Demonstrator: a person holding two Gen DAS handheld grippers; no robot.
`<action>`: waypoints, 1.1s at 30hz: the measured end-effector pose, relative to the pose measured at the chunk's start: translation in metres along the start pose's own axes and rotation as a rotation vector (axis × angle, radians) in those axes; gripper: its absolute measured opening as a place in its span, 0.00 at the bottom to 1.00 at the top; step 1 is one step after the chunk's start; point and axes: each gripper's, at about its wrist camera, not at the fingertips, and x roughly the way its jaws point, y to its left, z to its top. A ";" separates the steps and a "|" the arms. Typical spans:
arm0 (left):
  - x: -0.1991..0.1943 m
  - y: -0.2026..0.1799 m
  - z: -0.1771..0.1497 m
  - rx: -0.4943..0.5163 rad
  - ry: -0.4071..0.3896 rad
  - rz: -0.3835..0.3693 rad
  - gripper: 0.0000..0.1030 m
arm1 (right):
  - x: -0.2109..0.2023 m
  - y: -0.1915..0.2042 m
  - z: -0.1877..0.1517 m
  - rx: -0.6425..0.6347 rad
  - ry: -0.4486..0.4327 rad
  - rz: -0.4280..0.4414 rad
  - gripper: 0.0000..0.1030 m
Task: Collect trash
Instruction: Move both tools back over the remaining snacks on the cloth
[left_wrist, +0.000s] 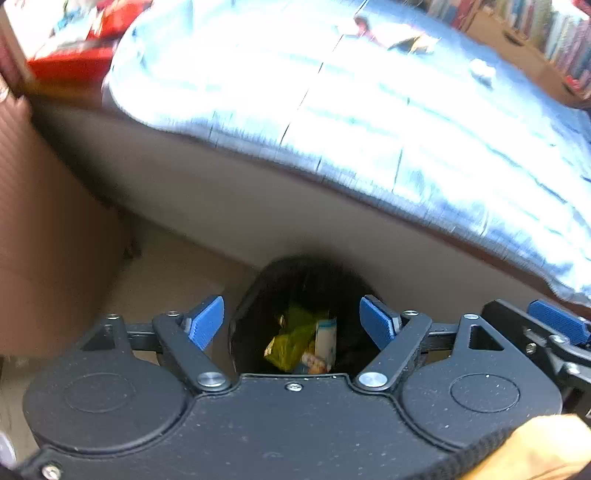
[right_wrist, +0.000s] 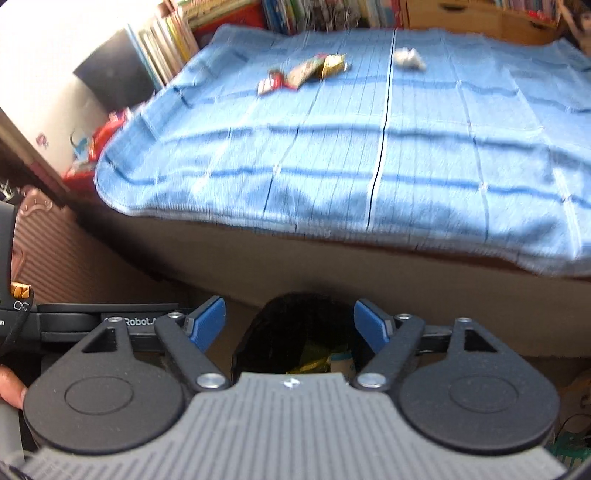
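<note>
A black trash bin (left_wrist: 255, 299) stands on the floor by the bed, holding a yellow-green wrapper (left_wrist: 291, 339) and a small carton (left_wrist: 327, 341). My left gripper (left_wrist: 293, 321) hangs above it, open and empty. In the right wrist view the same bin (right_wrist: 280, 332) lies under my right gripper (right_wrist: 290, 325), which is open and empty too. On the blue blanket (right_wrist: 369, 147) at the far side lie snack wrappers (right_wrist: 306, 72) and a crumpled white paper (right_wrist: 408, 59). The right gripper's blue pad (left_wrist: 557, 321) shows at the right edge of the left wrist view.
The bed's brown side (right_wrist: 295, 258) rises just behind the bin. Bookshelves (right_wrist: 295, 14) line the far wall. A brown ribbed panel (left_wrist: 44, 240) stands to the left, red items (left_wrist: 70, 55) beyond it. A hand (right_wrist: 11, 387) holds the left gripper.
</note>
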 end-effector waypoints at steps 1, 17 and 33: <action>-0.004 -0.002 0.005 0.013 -0.017 -0.006 0.78 | -0.005 0.000 0.004 -0.002 -0.020 -0.009 0.84; -0.031 -0.052 0.062 0.164 -0.184 -0.115 0.80 | -0.055 -0.016 0.043 0.105 -0.261 -0.156 0.85; -0.039 -0.092 0.156 0.120 -0.372 -0.100 0.79 | -0.048 -0.064 0.150 0.134 -0.422 -0.107 0.87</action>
